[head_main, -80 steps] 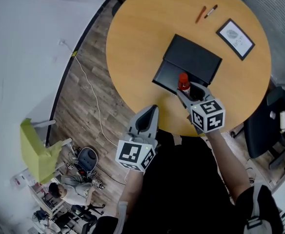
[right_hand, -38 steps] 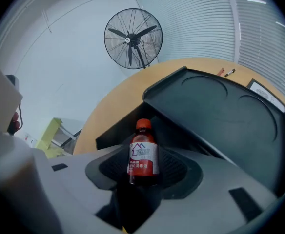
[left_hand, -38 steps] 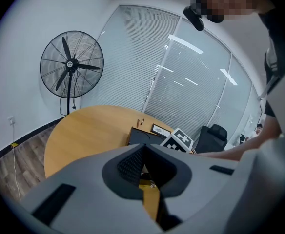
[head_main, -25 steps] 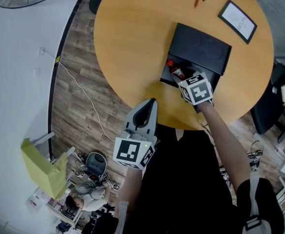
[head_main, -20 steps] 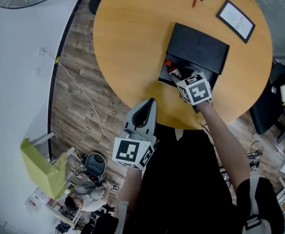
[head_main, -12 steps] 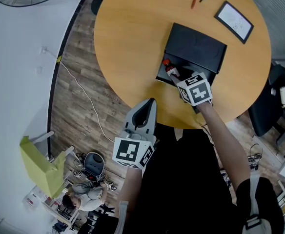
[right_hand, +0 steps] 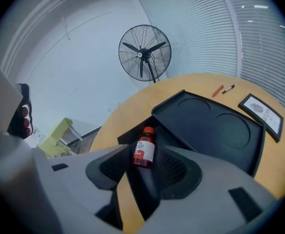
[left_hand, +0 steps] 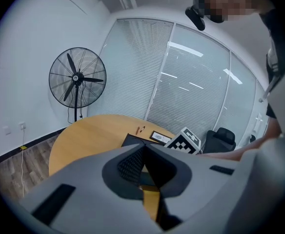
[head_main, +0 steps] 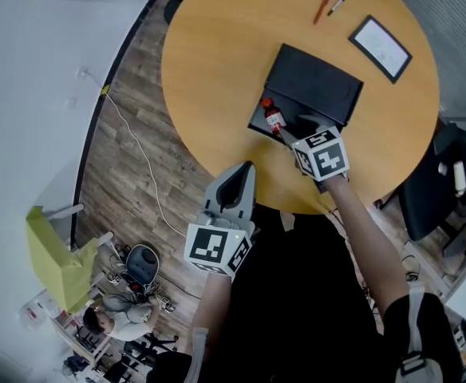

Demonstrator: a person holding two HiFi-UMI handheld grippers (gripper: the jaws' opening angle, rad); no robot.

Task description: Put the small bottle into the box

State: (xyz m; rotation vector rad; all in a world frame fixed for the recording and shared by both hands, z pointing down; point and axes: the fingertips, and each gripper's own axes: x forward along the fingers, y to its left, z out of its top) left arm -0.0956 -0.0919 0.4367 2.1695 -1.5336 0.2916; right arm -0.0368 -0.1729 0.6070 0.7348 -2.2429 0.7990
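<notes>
The small bottle (head_main: 271,118) (right_hand: 145,151), red with a red cap and a white label, lies on its side in the tray of the open black box (head_main: 254,123) (right_hand: 127,135) on the round wooden table (head_main: 217,62). The box's lid (head_main: 314,84) stands back behind the tray. My right gripper (head_main: 286,136) (right_hand: 145,160) is at the tray's near side, open, its pads a little apart from the bottle's base. My left gripper (head_main: 246,175) (left_hand: 141,156) is shut on nothing, held off the table's front edge near the person's body.
Two pens (head_main: 329,8) and a framed card (head_main: 381,48) lie at the table's far side. A standing fan (right_hand: 145,52) is beyond the table. A dark office chair (head_main: 452,186) stands to the right, a yellow-green chair (head_main: 53,250) and a cable on the floor to the left.
The right gripper carried the upright bottle from the table's front edge to the box. The bottle now lies in the tray and the jaws stand apart. The left gripper stayed put.
</notes>
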